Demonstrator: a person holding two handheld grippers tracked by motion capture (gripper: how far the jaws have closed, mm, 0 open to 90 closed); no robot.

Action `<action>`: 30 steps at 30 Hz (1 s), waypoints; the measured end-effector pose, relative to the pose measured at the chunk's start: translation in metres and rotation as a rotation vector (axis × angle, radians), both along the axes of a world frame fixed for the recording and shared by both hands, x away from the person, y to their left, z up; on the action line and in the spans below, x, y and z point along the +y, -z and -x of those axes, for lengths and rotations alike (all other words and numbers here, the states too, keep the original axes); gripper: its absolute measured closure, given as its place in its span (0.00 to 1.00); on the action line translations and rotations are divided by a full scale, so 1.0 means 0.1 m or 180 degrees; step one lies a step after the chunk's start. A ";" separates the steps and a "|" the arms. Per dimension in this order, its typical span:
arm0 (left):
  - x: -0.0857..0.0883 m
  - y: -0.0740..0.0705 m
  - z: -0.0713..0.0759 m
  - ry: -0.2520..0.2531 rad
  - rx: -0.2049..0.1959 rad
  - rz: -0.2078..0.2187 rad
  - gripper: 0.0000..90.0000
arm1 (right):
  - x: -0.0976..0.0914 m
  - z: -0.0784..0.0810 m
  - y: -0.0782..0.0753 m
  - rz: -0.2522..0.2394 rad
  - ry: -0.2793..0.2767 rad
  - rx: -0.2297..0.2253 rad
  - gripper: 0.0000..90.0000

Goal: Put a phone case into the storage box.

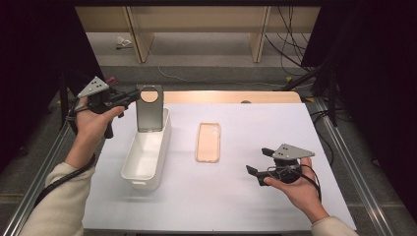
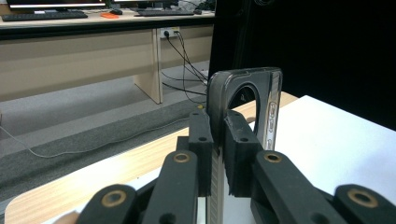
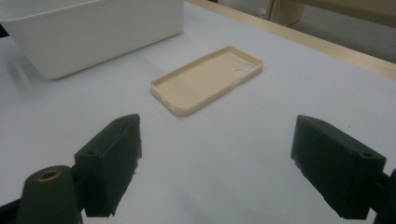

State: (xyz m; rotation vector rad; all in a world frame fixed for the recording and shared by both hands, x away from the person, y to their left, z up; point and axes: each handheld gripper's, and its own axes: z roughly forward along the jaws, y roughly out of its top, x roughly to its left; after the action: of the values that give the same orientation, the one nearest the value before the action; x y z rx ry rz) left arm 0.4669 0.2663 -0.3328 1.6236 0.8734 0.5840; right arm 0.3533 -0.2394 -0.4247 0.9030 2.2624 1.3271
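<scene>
Left gripper view: jaws clamped tight on the edge of a grey phone case (image 2: 243,100), held upright, round camera cutout at top, side buttons visible. High view adds what that misses: left gripper (image 1: 129,98) holds the case over the far end of the white bin (image 1: 145,162), case bottom dipping inside the rim. Right gripper (image 1: 259,161) jaws spread wide, nothing between them, resting low near the table (image 1: 246,206) front edge. Right gripper view: beige phone case (image 3: 210,79) lies flat, open side up, just ahead, bin beyond it.
</scene>
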 end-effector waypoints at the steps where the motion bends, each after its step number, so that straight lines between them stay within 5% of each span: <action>1: 0.00 0.01 -0.02 0.0008 0.0000 -0.0002 0.92 | 0.00 0.00 0.00 0.0002 0.0002 0.0000 0.19; 30: 0.00 0.22 -0.32 -0.0023 0.0188 -0.0004 0.91 | 0.00 0.00 0.00 -0.0001 -0.0014 0.0011 0.19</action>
State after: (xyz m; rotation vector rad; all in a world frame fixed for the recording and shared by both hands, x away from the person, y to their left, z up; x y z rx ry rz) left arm 0.4992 0.2663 -0.3545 1.6464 0.9229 0.5440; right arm 0.3536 -0.2391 -0.4252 0.9016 2.2683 1.3290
